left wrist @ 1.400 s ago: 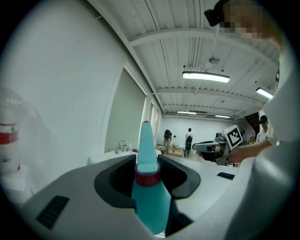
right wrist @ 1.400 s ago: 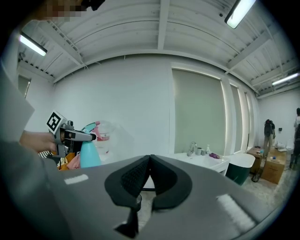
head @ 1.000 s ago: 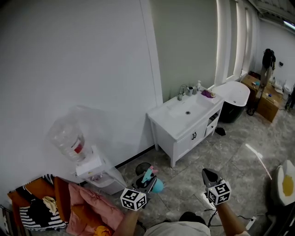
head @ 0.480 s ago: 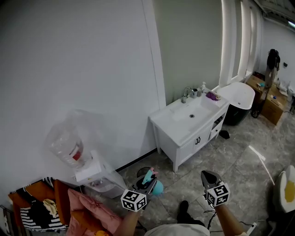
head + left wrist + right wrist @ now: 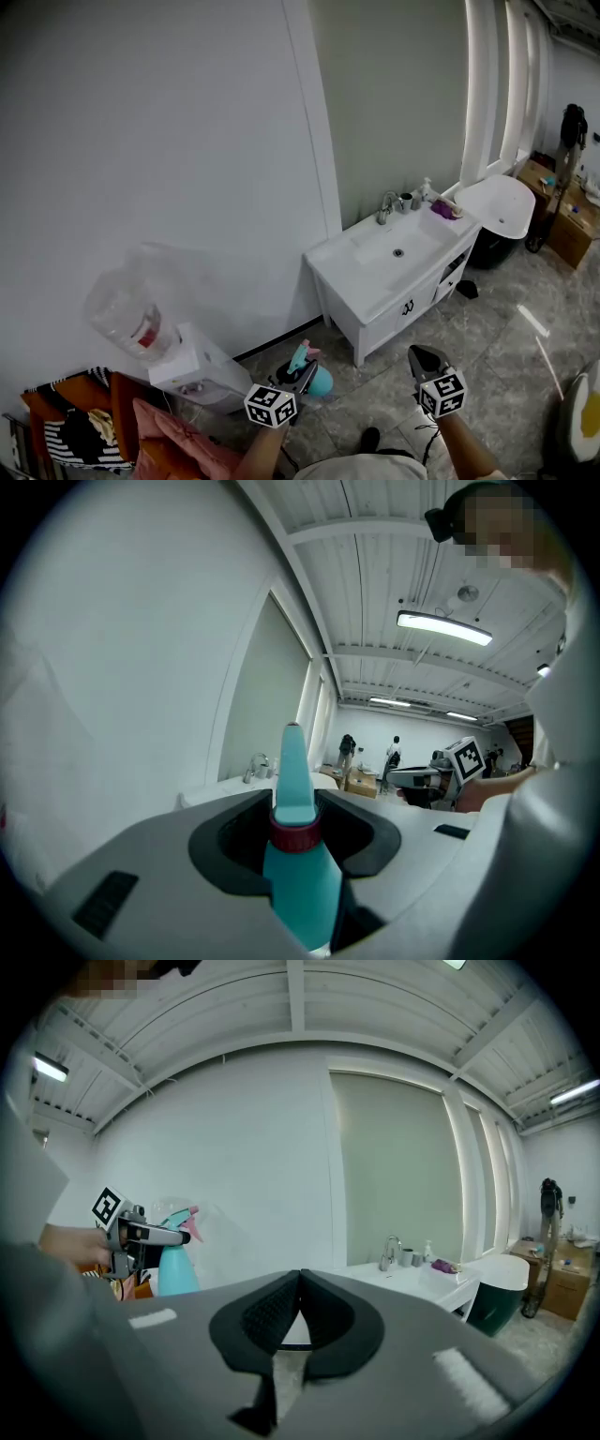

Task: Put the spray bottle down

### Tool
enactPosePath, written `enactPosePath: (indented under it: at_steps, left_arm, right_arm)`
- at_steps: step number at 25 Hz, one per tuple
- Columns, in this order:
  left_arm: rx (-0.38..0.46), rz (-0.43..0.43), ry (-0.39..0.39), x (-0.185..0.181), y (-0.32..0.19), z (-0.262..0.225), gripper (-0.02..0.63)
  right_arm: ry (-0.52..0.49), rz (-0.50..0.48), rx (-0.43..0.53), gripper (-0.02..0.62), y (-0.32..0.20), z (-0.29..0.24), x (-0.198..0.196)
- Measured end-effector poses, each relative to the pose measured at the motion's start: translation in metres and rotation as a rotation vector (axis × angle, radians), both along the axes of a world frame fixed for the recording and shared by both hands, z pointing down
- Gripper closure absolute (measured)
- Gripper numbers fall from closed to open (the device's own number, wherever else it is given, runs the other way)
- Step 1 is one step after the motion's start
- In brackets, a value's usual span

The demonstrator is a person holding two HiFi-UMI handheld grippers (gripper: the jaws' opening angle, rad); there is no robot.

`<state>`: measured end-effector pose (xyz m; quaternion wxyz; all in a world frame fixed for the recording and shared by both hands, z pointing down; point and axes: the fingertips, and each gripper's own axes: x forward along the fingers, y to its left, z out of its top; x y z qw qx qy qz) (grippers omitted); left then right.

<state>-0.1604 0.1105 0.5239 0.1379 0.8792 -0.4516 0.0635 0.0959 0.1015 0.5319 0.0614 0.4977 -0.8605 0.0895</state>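
A teal spray bottle [image 5: 316, 375] with a pink trigger sits upright in my left gripper [image 5: 302, 372], which is shut on it low in the head view. In the left gripper view the bottle's teal neck and red collar [image 5: 297, 836] rise between the two grey jaws. The right gripper view shows the same bottle [image 5: 176, 1265] off to the left, held in the air. My right gripper [image 5: 421, 359] is held level beside it at the lower right, shut with nothing between its jaws, whose tips meet [image 5: 300, 1279].
A white vanity with a sink [image 5: 397, 256] stands ahead against the wall, with a tap, small bottles and a purple item on top. A water dispenser [image 5: 192, 366] stands at the left, clothes [image 5: 169, 436] beside it. A black-and-white tub [image 5: 499, 211] is at the far right.
Both grippers and the camera have travelled across the room; the vanity and dispenser have shifted right and down in the head view. The bottle stays gripped as before.
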Motion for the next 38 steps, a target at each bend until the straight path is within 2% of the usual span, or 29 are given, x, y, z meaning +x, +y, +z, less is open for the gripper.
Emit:
enactPosePath:
  at_steps: [6,18,25,32,38]
  left_arm:
    - [-0.008,-0.028,0.017,0.028,-0.052,0.001,0.46]
    - [-0.036,-0.032,0.023,0.064,-0.122,0.012,0.46]
    - [-0.046,-0.021,0.029,0.064,-0.176,0.023,0.46]
    - [-0.044,0.01,0.035,0.052,-0.261,0.028,0.46]
    - [-0.03,0.035,-0.029,0.032,-0.344,0.028,0.46]
  right_arm:
    - [-0.004,-0.025,-0.006,0.584,-0.057,0.005,0.025]
    - [-0.007,-0.031,-0.031,0.584,-0.124,0.016,0.058]
    - [0.003,-0.033,-0.044,0.584,-0.173,0.025,0.052]
    - [0.024,-0.005,-0.045,0.584,-0.248,0.03,0.039]
    - [0.024,0.038,-0.081,0.584,-0.316,0.037,0.019]
